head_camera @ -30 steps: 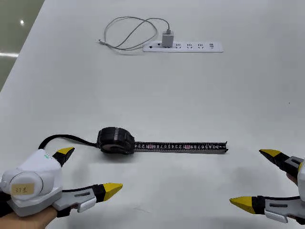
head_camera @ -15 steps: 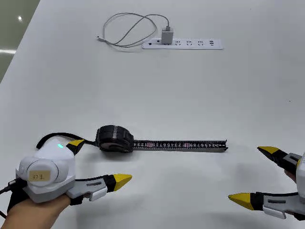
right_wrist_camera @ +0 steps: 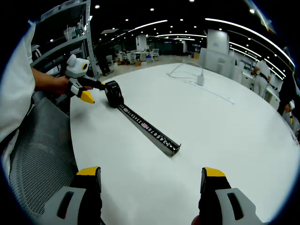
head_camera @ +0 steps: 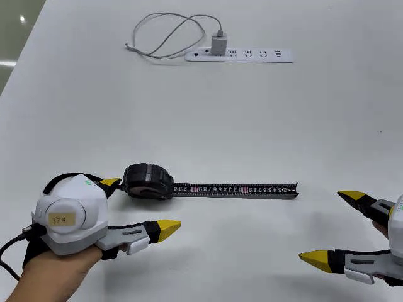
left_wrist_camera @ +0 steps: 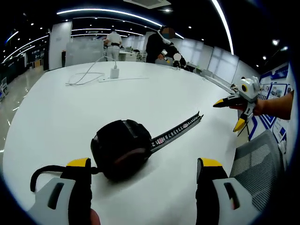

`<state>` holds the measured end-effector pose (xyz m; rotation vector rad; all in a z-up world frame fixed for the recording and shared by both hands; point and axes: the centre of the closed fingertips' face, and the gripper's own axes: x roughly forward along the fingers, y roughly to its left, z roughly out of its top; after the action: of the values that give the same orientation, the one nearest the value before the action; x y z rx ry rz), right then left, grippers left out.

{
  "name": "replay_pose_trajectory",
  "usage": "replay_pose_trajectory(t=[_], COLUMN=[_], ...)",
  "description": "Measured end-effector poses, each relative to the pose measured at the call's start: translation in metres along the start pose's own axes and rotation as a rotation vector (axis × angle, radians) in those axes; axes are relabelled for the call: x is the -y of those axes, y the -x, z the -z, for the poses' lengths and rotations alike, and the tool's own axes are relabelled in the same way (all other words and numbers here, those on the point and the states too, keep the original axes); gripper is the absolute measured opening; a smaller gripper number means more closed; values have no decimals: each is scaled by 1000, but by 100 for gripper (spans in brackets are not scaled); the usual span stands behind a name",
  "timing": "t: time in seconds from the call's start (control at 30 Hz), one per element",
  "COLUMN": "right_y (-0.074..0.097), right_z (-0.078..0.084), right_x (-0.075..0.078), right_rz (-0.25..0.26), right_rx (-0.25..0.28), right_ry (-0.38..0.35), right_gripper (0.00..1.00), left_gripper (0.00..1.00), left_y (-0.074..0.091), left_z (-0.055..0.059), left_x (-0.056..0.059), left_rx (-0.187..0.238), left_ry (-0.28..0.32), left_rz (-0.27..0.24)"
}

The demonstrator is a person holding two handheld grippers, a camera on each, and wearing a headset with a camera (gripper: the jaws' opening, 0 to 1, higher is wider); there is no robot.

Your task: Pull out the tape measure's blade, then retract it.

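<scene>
Beyond tape measure (head_camera: 148,181): power strip (head_camera: 239,55) with cable (head_camera: 164,38); left tongs (head_camera: 141,204), right tongs (head_camera: 327,226) both apart.

Table (head_camera: 264,119): white, smooth, a little shiny.
Tape measure case (head_camera: 148,181): black, looks like plastic, dull with a soft shine.
Blade (head_camera: 236,189): thin, dark strip, looks like metal, with printed marks.
Left gripper (head_camera: 141,204): smooth white plastic shell, dull yellow tips.
Right gripper (head_camera: 327,225): grey and black plastic, yellow tips.
Power strip (head_camera: 252,56): smooth white plastic.
Cable (head_camera: 164,38): smooth, grey, rubbery-looking.
Mesh (right_wrist_camera: 37,154): grey woven net, rough-looking.
</scene>
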<state>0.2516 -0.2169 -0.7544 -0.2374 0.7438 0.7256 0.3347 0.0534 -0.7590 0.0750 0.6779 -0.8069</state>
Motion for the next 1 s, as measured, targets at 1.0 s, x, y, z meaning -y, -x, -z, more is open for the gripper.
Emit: replay_pose_trajectory(t=[1.0], right_y=[-9], right_z=[1], right_x=[6], right_rz=[-36], right_rx=[-31], right_ry=[52], right_gripper=[63], left_gripper=[78], left_y=[-16], left_z=[-10], left_x=[-14], left_rx=[48], left_ry=[112], left_rz=[-203])
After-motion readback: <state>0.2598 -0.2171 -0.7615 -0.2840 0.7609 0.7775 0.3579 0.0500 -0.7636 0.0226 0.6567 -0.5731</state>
